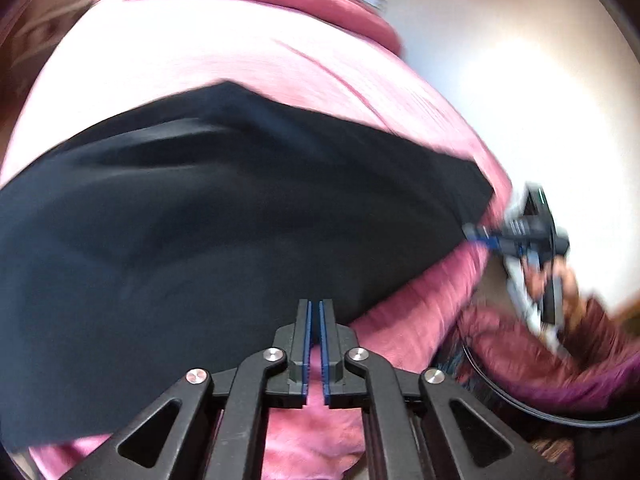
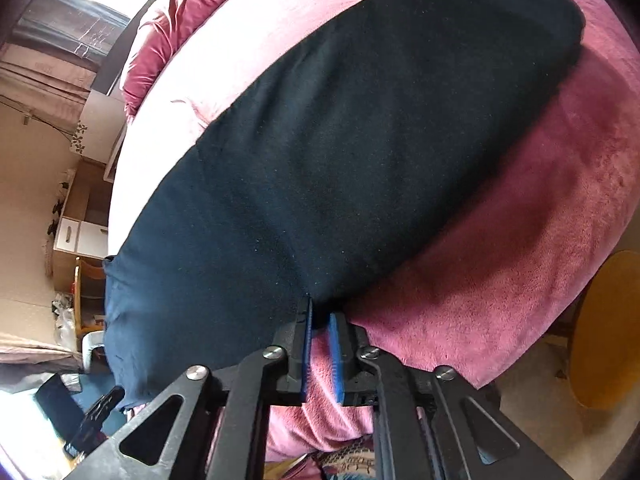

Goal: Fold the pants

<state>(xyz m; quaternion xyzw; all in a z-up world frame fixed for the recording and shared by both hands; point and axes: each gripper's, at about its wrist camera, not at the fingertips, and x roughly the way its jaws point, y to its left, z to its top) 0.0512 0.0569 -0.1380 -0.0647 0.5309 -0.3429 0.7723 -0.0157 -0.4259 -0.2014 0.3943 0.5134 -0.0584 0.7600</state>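
The black pants lie spread across a pink blanket on a bed. My left gripper is shut on the near edge of the pants, its blue pads pressed close together. In the left wrist view my right gripper is at the right corner of the pants, blurred. In the right wrist view the pants stretch away as a long dark band, and my right gripper pinches their near corner, with cloth between the blue pads.
The pink blanket covers the bed. A crumpled dark red quilt lies at the far end. Cupboards and boxes stand along the wall at left. A yellow round object is beside the bed at right.
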